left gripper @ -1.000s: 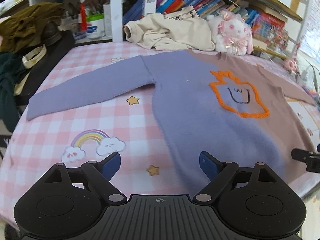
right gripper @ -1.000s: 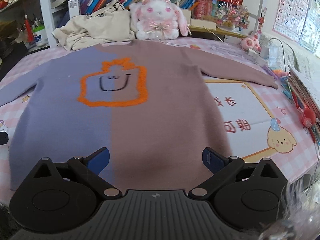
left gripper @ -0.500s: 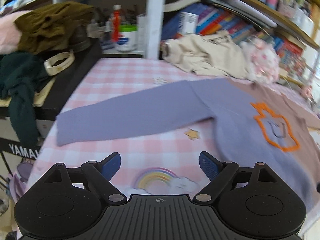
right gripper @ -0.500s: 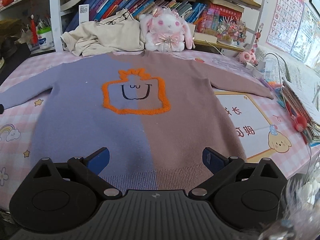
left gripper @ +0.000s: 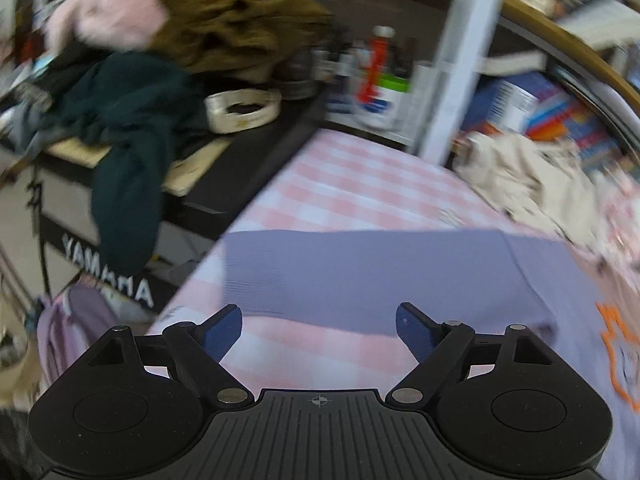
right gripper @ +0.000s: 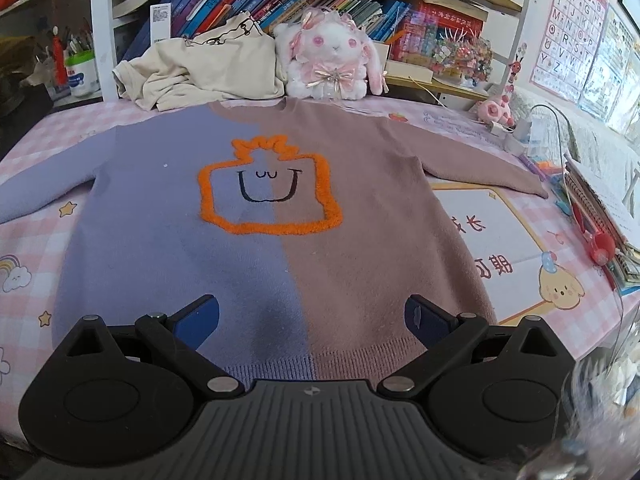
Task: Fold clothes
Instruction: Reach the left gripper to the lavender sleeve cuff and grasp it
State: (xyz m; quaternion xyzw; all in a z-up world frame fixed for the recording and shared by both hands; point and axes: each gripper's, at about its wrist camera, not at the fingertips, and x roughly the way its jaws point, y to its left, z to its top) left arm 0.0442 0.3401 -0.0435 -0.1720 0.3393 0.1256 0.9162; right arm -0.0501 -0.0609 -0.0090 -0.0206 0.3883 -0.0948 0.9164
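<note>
A sweater (right gripper: 280, 208), half purple and half dusty pink with an orange outlined face, lies flat and face up on the pink checked tablecloth (right gripper: 24, 240), both sleeves spread out. My right gripper (right gripper: 312, 312) hovers open over its hem, with nothing between its fingers. In the blurred left wrist view my left gripper (left gripper: 319, 318) hangs just short of the purple sleeve (left gripper: 360, 272) near its cuff at the table's left edge. Its jaws are closing but still wide, with no cloth pinched between them.
A cream garment (right gripper: 204, 68) and a plush rabbit (right gripper: 332, 60) sit at the back by the bookshelf. Dark clothes (left gripper: 132, 120) lie piled on a black keyboard stand beyond the left table edge. Notebooks and a cable (right gripper: 592, 200) crowd the right side.
My left gripper has swung left along the purple sleeve to its cuff end, rolling as it went. The right gripper pulled back slightly towards the hem, then held still.
</note>
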